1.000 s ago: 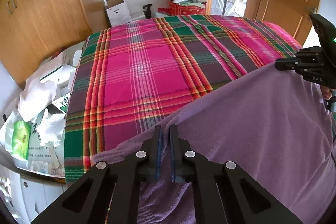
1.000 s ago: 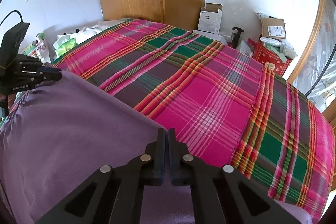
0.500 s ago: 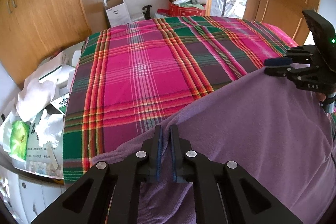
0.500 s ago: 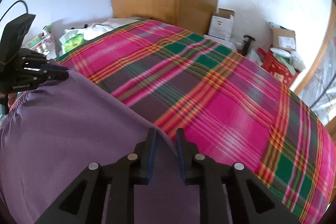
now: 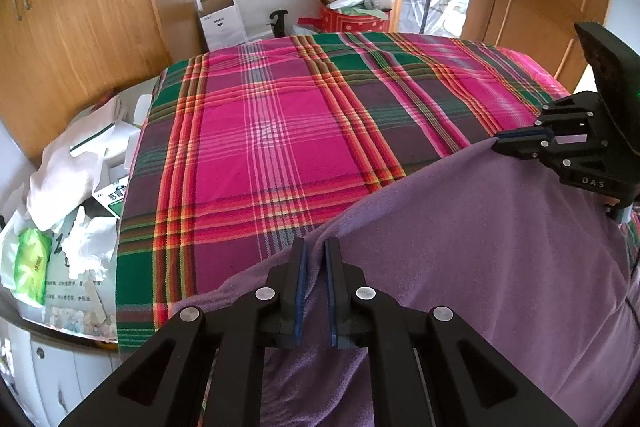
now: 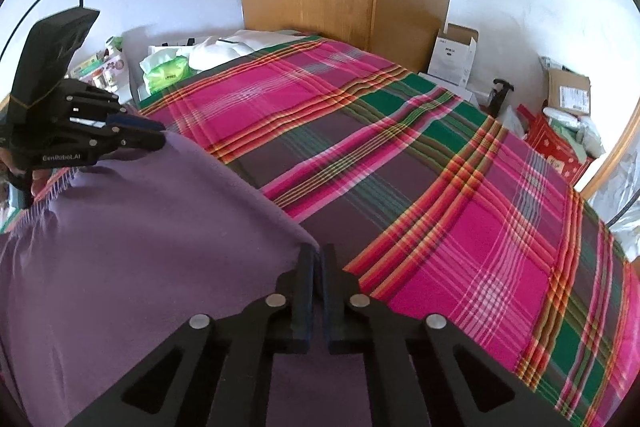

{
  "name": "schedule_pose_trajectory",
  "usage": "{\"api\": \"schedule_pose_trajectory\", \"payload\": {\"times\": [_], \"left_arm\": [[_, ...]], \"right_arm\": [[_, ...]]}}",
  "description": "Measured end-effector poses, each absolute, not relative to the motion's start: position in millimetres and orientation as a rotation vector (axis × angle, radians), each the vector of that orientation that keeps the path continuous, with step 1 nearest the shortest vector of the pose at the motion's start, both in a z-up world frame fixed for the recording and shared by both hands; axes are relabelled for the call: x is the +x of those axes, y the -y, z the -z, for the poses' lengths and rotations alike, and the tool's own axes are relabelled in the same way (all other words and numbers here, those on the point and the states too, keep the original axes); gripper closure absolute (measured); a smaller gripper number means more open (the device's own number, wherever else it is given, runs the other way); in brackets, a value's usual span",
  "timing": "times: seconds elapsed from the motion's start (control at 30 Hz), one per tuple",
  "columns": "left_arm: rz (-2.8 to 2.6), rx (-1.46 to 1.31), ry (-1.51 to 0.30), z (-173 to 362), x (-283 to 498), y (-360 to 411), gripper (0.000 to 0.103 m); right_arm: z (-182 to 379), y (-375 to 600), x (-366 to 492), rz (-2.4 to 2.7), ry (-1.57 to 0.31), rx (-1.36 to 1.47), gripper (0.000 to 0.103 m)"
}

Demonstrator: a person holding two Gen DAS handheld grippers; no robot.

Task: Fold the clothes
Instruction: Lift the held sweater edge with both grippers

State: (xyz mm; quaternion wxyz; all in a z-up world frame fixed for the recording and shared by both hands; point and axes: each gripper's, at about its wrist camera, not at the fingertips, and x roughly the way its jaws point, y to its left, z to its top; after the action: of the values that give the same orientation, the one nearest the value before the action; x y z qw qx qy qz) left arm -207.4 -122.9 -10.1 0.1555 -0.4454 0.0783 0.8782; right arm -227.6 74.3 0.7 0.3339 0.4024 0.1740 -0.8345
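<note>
On the near side of the bed (image 6: 440,187), the right gripper (image 6: 318,263) has just let go and closed its jaws again, now clamped on the far edge of the purple garment (image 6: 140,247), a touch further along than a moment ago. The left gripper (image 5: 314,259) pinches that same edge at its other end, jaws almost together. With both ends held, I judge a fold can start. A pink and green plaid cover dresses the bed; wooden wardrobes (image 5: 80,27), cardboard boxes (image 6: 454,57) and bedside clutter ring it.
</note>
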Motion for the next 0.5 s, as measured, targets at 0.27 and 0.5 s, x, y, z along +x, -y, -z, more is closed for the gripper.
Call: {"api": "schedule_pose_trajectory", "payload": {"times": [0.27,0.5], "left_arm": [[-2.556,-1.231,-0.243,-0.3,-192.5,120.1,0.099],[-2.592,-1.149,-0.228,-24.1,-166.0,122.0,0.099]], "right_arm": [[-22.1,-76.4,-204.1,2.246,-0.478,0.981,0.101],[-54.4,-77.5,-161.2,2.3,-0.504,0.894,0.101]]}}
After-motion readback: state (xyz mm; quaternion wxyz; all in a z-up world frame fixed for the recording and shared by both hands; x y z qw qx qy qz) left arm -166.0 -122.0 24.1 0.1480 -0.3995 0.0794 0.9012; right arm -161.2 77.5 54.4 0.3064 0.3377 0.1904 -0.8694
